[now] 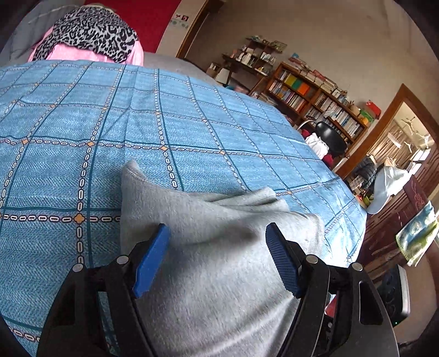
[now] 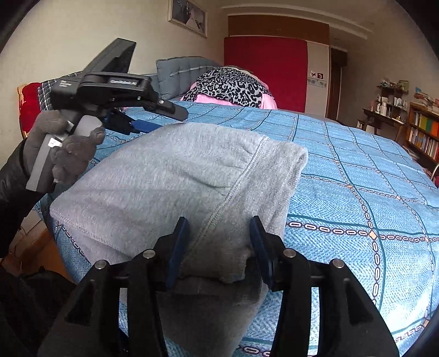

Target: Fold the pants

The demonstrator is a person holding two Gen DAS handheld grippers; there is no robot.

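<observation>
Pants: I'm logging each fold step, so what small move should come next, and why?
Probably close the right gripper on the pants. Its jaws stand open around a bunched edge at the near side of the bed, and the left gripper is open too, so nothing is gripped yet.

Light grey fleece pants lie on a bed's blue bedspread checked with teal lines and white chain links, beside black tools' blue fingers.

A lived-in home bedroom. A bed under a blue checked cover fills it, with pillows at the head. Crowded bookshelves line one wall, and a framed picture hangs on another.
</observation>
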